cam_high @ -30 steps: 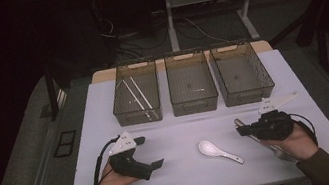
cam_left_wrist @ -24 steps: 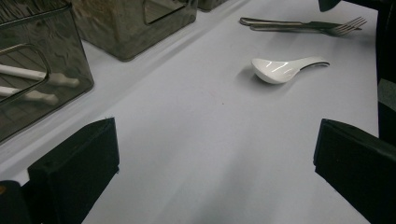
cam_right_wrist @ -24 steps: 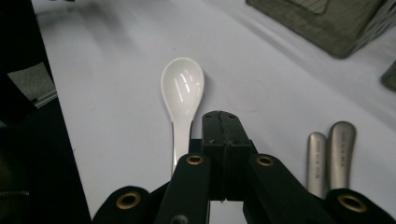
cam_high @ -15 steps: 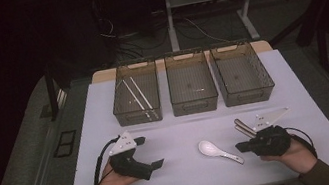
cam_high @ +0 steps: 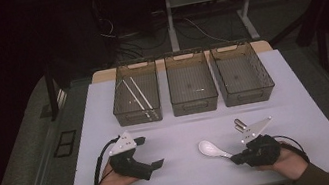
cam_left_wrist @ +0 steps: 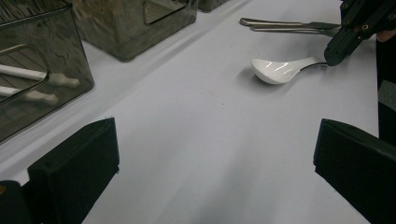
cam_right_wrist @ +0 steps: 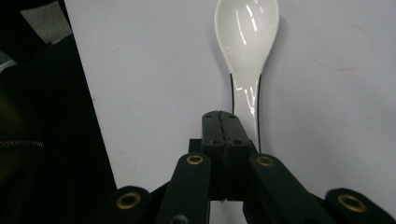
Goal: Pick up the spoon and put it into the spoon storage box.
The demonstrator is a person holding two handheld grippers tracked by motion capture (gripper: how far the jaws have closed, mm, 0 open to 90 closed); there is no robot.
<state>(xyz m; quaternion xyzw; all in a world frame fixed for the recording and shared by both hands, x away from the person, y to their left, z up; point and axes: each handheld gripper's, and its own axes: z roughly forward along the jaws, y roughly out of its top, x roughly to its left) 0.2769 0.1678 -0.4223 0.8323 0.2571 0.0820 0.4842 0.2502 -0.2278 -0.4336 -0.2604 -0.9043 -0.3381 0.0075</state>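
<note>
My right tongs (cam_high: 235, 158) sit with jaws pressed together at the handle end of the white spoon (cam_high: 213, 149), which lies flat on the table (cam_high: 180, 135) near its front edge (whether they pinch the handle I cannot tell). My left tongs (cam_high: 148, 152) rest well apart from it, jaws spread wide, in front of three bins (cam_high: 195, 102).

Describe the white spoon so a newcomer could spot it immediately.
On the white table, find the near edge, in front of the three grey bins. The white ceramic soup spoon lies there, handle toward the right gripper. Unlike the metal cutlery beyond it, it is glossy white.
</note>
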